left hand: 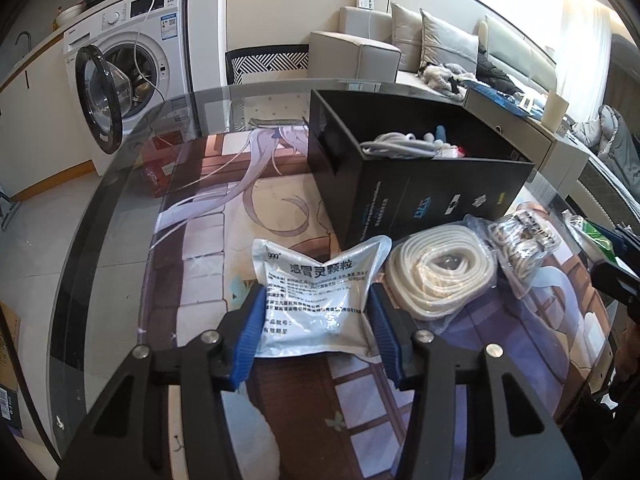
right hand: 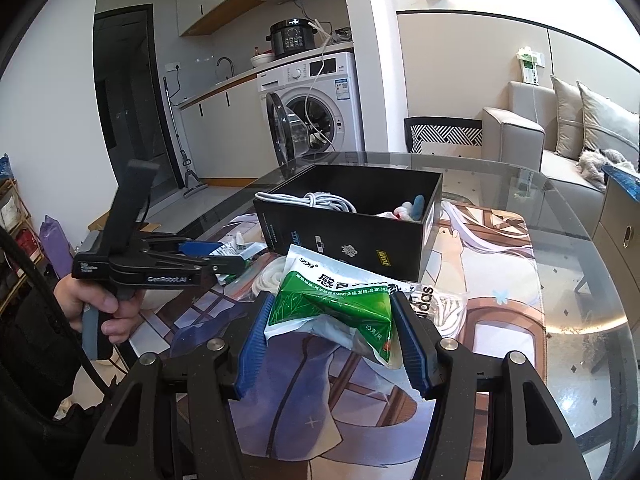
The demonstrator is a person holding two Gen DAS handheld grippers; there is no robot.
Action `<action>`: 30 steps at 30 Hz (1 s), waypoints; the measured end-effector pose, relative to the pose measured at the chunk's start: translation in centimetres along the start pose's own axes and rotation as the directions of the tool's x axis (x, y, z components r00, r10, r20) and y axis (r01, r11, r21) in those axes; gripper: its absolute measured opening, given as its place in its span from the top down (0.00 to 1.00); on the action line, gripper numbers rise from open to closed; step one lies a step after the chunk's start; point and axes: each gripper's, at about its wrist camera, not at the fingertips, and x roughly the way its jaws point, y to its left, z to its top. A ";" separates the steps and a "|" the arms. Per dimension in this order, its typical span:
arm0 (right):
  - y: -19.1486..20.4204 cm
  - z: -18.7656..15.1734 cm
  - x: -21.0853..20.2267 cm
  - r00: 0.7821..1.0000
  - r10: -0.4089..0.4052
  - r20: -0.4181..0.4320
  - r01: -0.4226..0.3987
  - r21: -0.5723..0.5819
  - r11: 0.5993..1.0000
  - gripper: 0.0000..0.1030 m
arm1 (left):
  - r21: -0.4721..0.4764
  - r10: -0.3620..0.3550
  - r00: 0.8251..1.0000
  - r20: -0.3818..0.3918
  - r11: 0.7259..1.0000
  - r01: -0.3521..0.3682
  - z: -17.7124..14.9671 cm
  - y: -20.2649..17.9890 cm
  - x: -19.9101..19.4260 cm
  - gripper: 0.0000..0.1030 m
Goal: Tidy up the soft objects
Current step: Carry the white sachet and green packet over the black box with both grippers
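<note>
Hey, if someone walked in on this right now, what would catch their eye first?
Each gripper grips a medicine sachet: the left gripper clamps a silver sachet on the table, the right gripper a green-and-white sachet. Just behind them stands an open black box holding a white cable. Beside the silver sachet lies a bagged coil of white rope.
</note>
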 end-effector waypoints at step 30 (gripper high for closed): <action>-1.1 5.4 0.4 0.990 -0.121 0.072 0.126 -0.075 0.989 0.43 | 0.010 -0.046 0.978 0.202 0.999 0.045 4.6 -2.1 -6.3 0.51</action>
